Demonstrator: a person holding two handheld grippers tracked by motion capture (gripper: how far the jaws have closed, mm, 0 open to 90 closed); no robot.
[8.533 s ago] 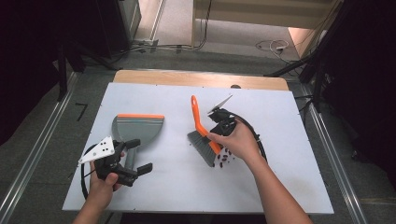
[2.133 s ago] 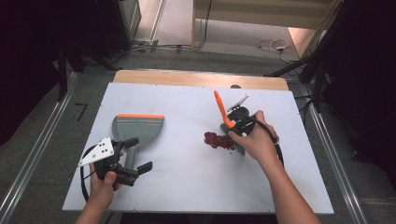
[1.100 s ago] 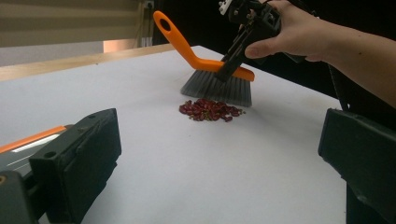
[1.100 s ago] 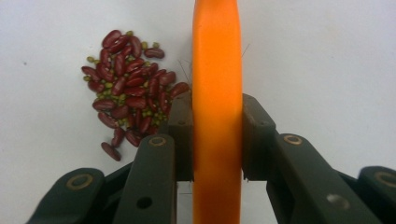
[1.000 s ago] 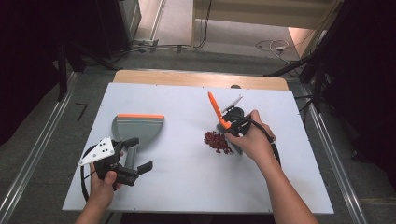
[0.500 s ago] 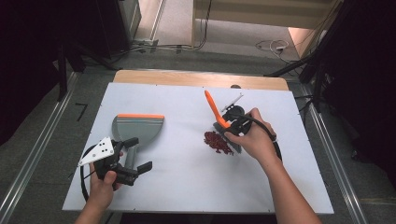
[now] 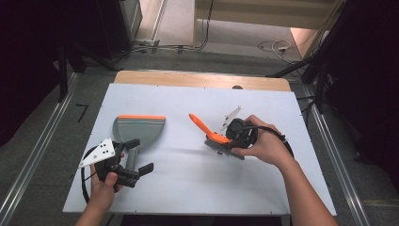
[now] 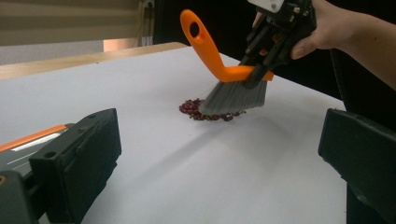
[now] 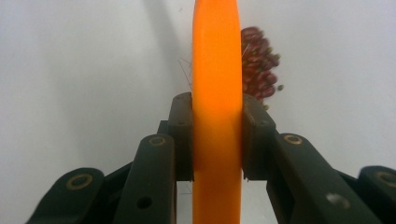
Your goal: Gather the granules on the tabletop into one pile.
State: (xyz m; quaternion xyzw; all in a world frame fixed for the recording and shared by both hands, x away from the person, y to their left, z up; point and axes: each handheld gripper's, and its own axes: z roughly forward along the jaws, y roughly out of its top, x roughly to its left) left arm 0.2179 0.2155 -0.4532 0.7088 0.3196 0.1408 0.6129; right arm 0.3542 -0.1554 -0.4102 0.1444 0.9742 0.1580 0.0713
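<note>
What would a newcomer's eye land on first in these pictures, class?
First the orange-handled brush, clamped in the right gripper right of the table's middle, its grey bristles on a small heap of dark red beans. Next the grey dustpan with its orange edge, lying at the left just beyond the open left gripper.

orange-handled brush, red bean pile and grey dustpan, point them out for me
orange-handled brush with grey bristles (image 8: 219, 60), left gripper view, on the handle
pile of small red beans (image 8: 190, 108), left gripper view, on its left part
grey plastic dustpan with orange lip (image 7: 139, 129), high view, on the pan
</note>
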